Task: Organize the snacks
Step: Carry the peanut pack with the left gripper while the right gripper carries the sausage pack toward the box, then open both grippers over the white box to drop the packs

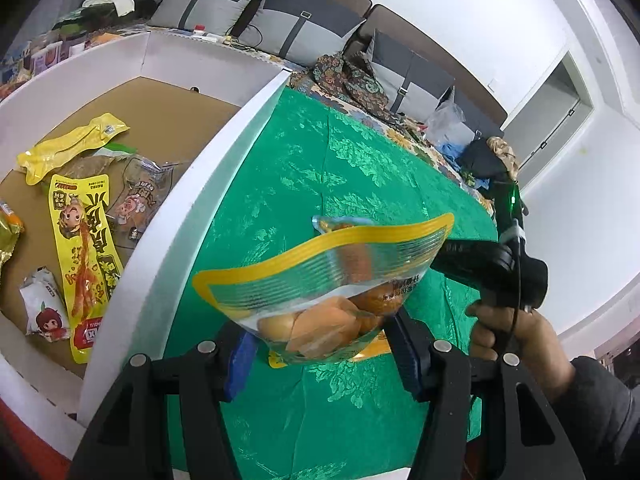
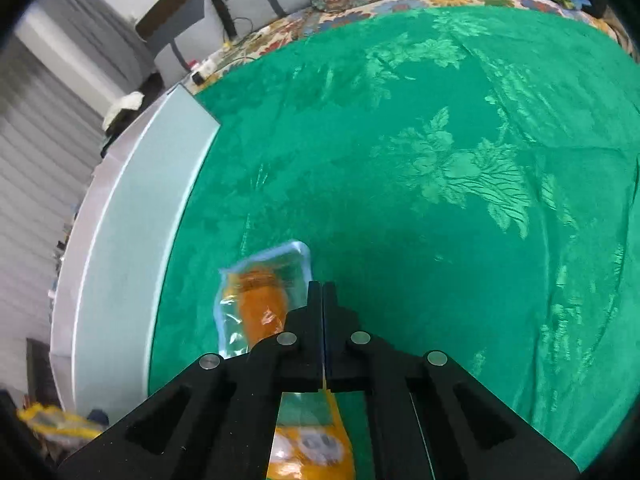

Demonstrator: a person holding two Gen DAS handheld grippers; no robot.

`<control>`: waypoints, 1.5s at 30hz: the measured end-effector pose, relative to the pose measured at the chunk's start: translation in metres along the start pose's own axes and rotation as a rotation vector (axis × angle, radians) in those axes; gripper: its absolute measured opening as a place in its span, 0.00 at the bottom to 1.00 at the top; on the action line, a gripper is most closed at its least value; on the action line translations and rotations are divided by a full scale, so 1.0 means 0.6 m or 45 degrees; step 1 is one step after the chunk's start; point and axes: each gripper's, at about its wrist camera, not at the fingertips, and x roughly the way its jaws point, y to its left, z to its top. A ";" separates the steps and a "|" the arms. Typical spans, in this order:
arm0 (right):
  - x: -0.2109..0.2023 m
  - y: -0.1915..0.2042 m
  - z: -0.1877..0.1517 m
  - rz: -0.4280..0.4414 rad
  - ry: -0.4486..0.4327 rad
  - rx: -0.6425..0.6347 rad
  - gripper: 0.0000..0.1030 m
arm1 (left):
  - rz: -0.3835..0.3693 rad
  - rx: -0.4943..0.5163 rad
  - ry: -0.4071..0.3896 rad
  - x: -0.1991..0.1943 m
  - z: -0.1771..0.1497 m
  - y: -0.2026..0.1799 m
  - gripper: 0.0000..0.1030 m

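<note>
A clear snack bag with a yellow border (image 1: 324, 276), holding orange-brown pieces, hangs above the green tablecloth (image 1: 320, 152). My left gripper (image 1: 320, 344) has its blue pads (image 1: 240, 356) wide apart on either side of the bag's lower end, not pressing it. My right gripper (image 2: 322, 292) is shut on the bag's edge; part of the bag shows below its fingers (image 2: 312, 440). It appears in the left wrist view at the bag's right corner (image 1: 492, 268). A small clear packet with an orange snack (image 2: 260, 300) lies on the cloth left of the right gripper.
A white-walled cardboard box (image 1: 224, 152) stands at the left, holding several snack packets, among them a long yellow one (image 1: 84, 260). Its wall shows in the right wrist view (image 2: 120, 240). A sofa with grey cushions (image 1: 280, 20) and clutter lie behind the table.
</note>
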 end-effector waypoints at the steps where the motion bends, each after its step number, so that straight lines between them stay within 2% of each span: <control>1: 0.001 -0.003 -0.004 -0.015 0.019 -0.028 0.01 | 0.003 0.000 0.004 0.001 -0.001 0.000 0.57; 3: 0.009 0.007 0.001 -0.080 0.075 -0.102 0.07 | 0.006 -0.003 -0.002 -0.002 -0.003 -0.002 0.57; 4: 0.007 0.019 -0.003 -0.161 0.067 -0.158 0.08 | 0.007 -0.003 -0.006 -0.005 -0.003 -0.003 0.57; 5: -0.017 0.032 -0.005 -0.183 0.047 -0.171 0.27 | 0.007 -0.001 -0.011 -0.006 -0.003 -0.004 0.57; 6: -0.023 0.045 -0.009 -0.190 0.027 -0.174 0.79 | 0.010 0.001 -0.017 -0.009 -0.003 -0.004 0.57; 7: -0.026 0.060 -0.015 -0.175 0.030 -0.167 0.91 | 0.013 0.003 -0.019 -0.012 -0.004 -0.003 0.57; 8: -0.027 0.075 -0.022 -0.173 0.026 -0.163 0.89 | 0.016 0.004 -0.021 -0.014 -0.005 -0.002 0.57; 10: 0.004 0.111 -0.024 -0.164 0.089 -0.172 0.89 | 0.025 0.005 -0.020 -0.017 -0.006 -0.001 0.57; 11: 0.037 0.128 -0.027 -0.212 0.164 -0.209 0.89 | 0.028 0.006 -0.020 -0.019 -0.006 0.001 0.57; 12: 0.065 0.138 -0.028 -0.272 0.227 -0.255 0.94 | 0.029 0.006 -0.021 -0.021 -0.007 0.002 0.56; 13: 0.097 0.156 -0.040 -0.390 0.275 -0.373 0.95 | 0.023 0.009 -0.020 -0.023 -0.008 0.003 0.56; 14: 0.101 0.177 -0.049 -0.410 0.205 -0.478 0.95 | 0.023 0.011 -0.021 -0.026 -0.009 0.003 0.56; 16: 0.106 0.171 -0.048 -0.371 0.222 -0.418 0.95 | 0.028 0.019 -0.020 -0.028 -0.012 0.002 0.56; 17: 0.104 0.166 -0.047 -0.370 0.232 -0.424 0.91 | 0.026 0.019 -0.017 -0.028 -0.013 0.002 0.56; 18: 0.101 0.162 -0.048 -0.381 0.242 -0.449 0.80 | 0.021 0.017 -0.014 -0.027 -0.012 0.002 0.56; 19: 0.094 0.159 -0.049 -0.374 0.232 -0.464 0.75 | 0.014 0.014 -0.012 -0.027 -0.012 0.002 0.56; 20: 0.083 0.149 -0.048 -0.358 0.234 -0.448 0.70 | 0.009 0.010 -0.013 -0.027 -0.012 0.001 0.56; 21: 0.072 0.139 -0.046 -0.328 0.228 -0.417 0.57 | 0.002 0.006 -0.016 -0.028 -0.012 0.000 0.56; 23: 0.047 0.115 -0.035 -0.277 0.215 -0.349 0.48 | -0.015 -0.006 -0.022 -0.033 -0.009 -0.001 0.56; 29: -0.003 0.043 -0.017 -0.072 0.177 -0.148 0.48 | -0.049 -0.025 -0.042 -0.052 0.005 -0.008 0.56; 32: -0.046 0.043 -0.010 0.021 0.126 -0.094 0.49 | -0.124 -0.102 -0.060 -0.081 0.026 -0.006 0.56; 35: -0.094 0.104 0.014 0.124 0.057 -0.130 0.49 | -0.204 -0.173 -0.130 -0.133 0.066 0.003 0.56; 38: -0.146 0.200 0.039 0.249 -0.024 -0.243 0.50 | -0.190 -0.192 -0.220 -0.198 0.114 0.028 0.56; 41: -0.169 0.312 0.051 0.376 -0.048 -0.370 0.50 | -0.092 -0.211 -0.246 -0.251 0.153 0.080 0.57; 43: -0.160 0.394 0.052 0.469 -0.034 -0.453 0.48 | 0.024 -0.211 -0.215 -0.266 0.169 0.122 0.57; 45: -0.146 0.447 0.043 0.498 -0.013 -0.500 0.48 | 0.169 -0.204 -0.142 -0.259 0.179 0.168 0.57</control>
